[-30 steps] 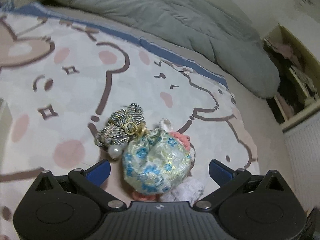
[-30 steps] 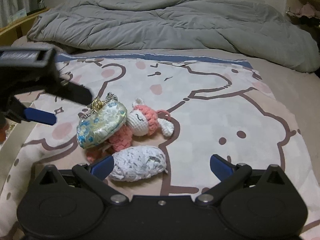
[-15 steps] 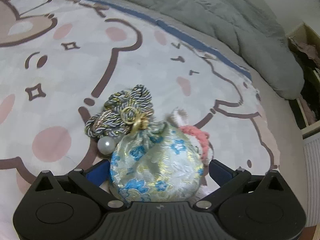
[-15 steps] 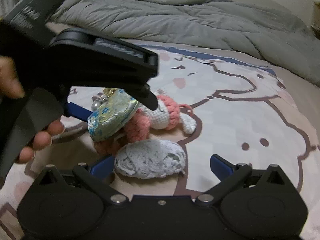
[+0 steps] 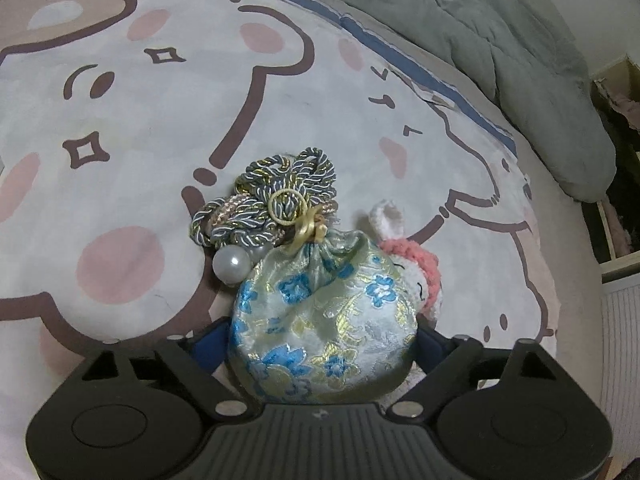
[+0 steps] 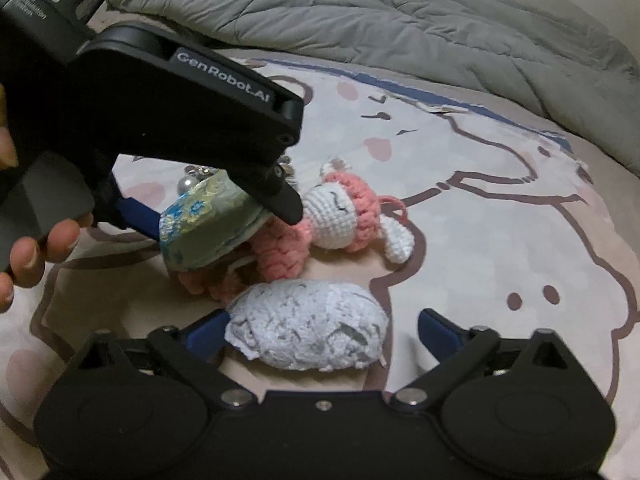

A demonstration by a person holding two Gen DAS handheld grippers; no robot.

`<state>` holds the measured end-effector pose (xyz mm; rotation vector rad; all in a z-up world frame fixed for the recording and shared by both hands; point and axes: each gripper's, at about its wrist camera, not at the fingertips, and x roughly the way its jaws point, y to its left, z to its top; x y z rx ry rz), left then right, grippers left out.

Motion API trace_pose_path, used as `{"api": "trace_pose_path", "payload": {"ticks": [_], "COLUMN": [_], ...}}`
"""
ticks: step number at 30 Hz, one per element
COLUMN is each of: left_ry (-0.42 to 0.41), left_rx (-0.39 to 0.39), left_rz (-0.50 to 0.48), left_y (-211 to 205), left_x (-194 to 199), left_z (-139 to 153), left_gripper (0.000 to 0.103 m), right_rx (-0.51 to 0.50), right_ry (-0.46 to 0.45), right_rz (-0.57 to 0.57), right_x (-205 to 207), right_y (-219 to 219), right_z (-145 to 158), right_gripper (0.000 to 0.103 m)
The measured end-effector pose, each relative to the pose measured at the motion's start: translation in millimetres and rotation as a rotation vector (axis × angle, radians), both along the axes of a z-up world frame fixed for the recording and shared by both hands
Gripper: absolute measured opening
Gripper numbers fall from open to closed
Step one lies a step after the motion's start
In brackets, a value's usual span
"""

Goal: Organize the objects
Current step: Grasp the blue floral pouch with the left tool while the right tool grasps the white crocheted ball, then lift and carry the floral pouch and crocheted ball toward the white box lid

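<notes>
A brocade pouch [image 5: 324,320] with blue flowers lies on the bed sheet, its twisted cord bundle [image 5: 276,204] and pearl [image 5: 229,266] beyond it. My left gripper [image 5: 322,340] is closing, and both pads touch the pouch's sides. The right wrist view shows the same: the left gripper [image 6: 212,216] astride the pouch [image 6: 200,224]. A pink and white crochet bunny [image 6: 340,216] lies partly under the pouch. A white crochet piece [image 6: 308,332] sits between the closing jaws of my right gripper [image 6: 322,330]. The left pad touches it; the right pad stands apart.
A rumpled grey duvet [image 6: 360,12] covers the far half of the bed. The cartoon-print sheet [image 5: 140,140] spreads all around the objects. An open box or shelf [image 5: 616,208] stands beyond the bed's right edge. A person's fingers [image 6: 24,256] hold the left gripper's handle.
The left gripper came down over the pouch and its jaws narrowed onto it. The right gripper drew nearer the white crochet piece and its jaws narrowed. The left gripper came far into the right wrist view.
</notes>
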<state>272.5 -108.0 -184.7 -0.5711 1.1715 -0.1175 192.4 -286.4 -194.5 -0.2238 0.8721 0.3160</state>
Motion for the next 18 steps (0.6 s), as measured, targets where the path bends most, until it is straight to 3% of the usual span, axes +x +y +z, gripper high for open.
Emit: {"api": "trace_pose_path", "payload": {"ticks": [3, 9, 18], "left_ry": [-0.003, -0.045, -0.145], "left_rx": [-0.011, 0.007, 0.021], "left_rz": [-0.001, -0.013, -0.025], "left_y": [2, 6, 23], "left_x": [-1, -7, -25], "left_z": [3, 18, 56], "left_gripper": [0.086, 0.085, 0.085], "right_rx": [0.017, 0.019, 0.083], "right_ry": [0.03, 0.03, -0.048], "right_rz": [0.018, 0.014, -0.021], "right_x": [0, -9, -23], "right_y": [2, 1, -4], "right_z": [3, 14, 49], "right_gripper": [0.078, 0.077, 0.077]}}
